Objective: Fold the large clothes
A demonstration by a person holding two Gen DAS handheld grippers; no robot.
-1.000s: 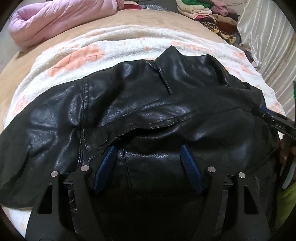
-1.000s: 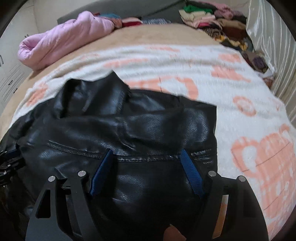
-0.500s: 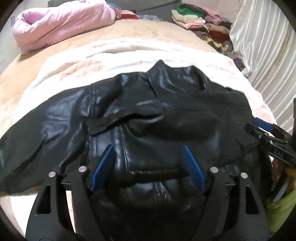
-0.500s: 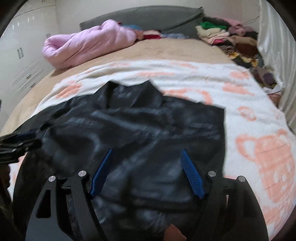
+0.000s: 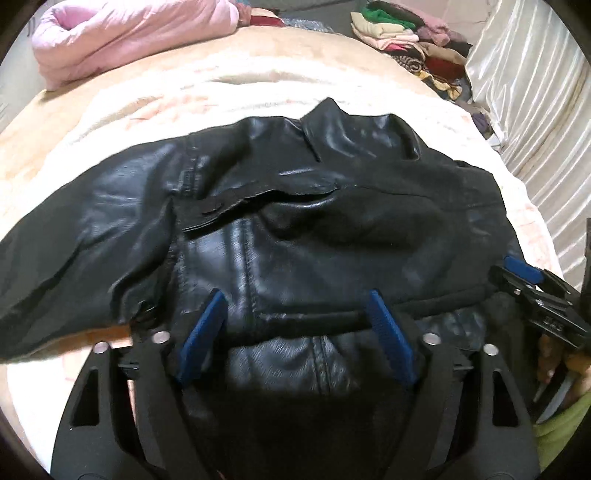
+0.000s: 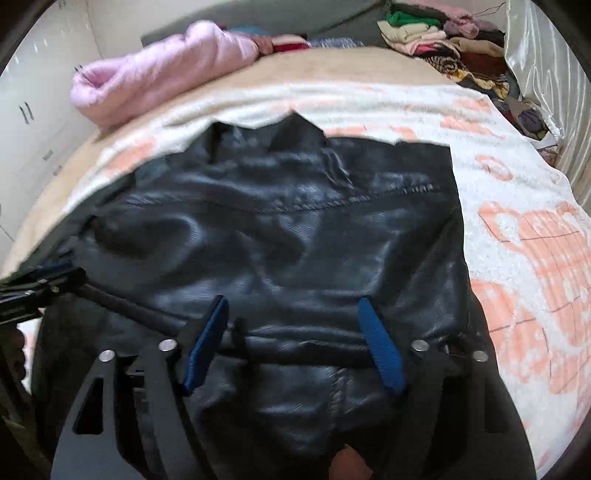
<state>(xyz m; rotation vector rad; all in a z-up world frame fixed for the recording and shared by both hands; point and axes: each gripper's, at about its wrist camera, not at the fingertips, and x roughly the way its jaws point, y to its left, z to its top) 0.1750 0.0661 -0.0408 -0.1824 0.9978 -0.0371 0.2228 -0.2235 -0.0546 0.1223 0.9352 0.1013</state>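
A black leather jacket (image 5: 295,240) lies front up on the bed, collar (image 5: 351,125) at the far end, one sleeve (image 5: 74,240) spread out to the left. My left gripper (image 5: 295,299) hovers over the near hem with its jaws opening; the hem ridge runs between the blue pads (image 5: 207,325), which do not press on it. Over the right half of the jacket (image 6: 295,229), my right gripper (image 6: 292,302) also stands wide and is opening a little, holding nothing. Each gripper shows at the edge of the other's view: the right gripper (image 5: 532,291), the left gripper (image 6: 40,284).
The jacket rests on a white blanket with peach patterns (image 6: 517,221). A rolled pink quilt (image 5: 129,33) lies at the bed's far left, a pile of folded clothes (image 6: 443,40) at the far right. A pale curtain (image 5: 535,110) hangs on the right. A hand in a green sleeve (image 5: 561,424) holds the right gripper.
Both grippers have drawn back and up from the jacket, so more of it and the bed shows. The left pads stand wider apart than before.
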